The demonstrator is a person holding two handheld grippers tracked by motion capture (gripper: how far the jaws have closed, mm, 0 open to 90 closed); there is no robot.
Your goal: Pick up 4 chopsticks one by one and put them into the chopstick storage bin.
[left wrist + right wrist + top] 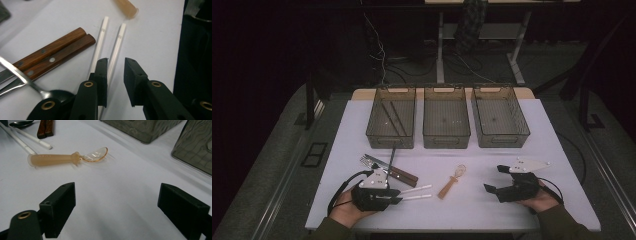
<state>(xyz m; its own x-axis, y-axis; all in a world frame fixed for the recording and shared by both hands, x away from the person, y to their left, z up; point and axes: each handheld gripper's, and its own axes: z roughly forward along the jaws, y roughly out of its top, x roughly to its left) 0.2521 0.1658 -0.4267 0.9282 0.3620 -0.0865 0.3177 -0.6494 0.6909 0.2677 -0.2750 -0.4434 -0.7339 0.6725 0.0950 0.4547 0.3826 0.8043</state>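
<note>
Left gripper (115,68) sits low over the two white chopsticks (117,47) on the table (492,210), jaws parted around one stick, not clamped. Right gripper (116,202) is wide open near the orange spoon (62,158).

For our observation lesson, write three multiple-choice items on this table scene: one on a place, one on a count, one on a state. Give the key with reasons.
1. Where does the orange spoon lie?
A. in a bin
B. on the table between the grippers
C. in a jaw

2. How many mesh bins stand in the row?
A. two
B. three
C. four

3. How stands the right gripper?
A. open, empty
B. shut on a spoon
C. shut on a knife

Key: B, it rests on bare tabletop; B, three side by side; A, jaws wide apart with nothing between.
</note>
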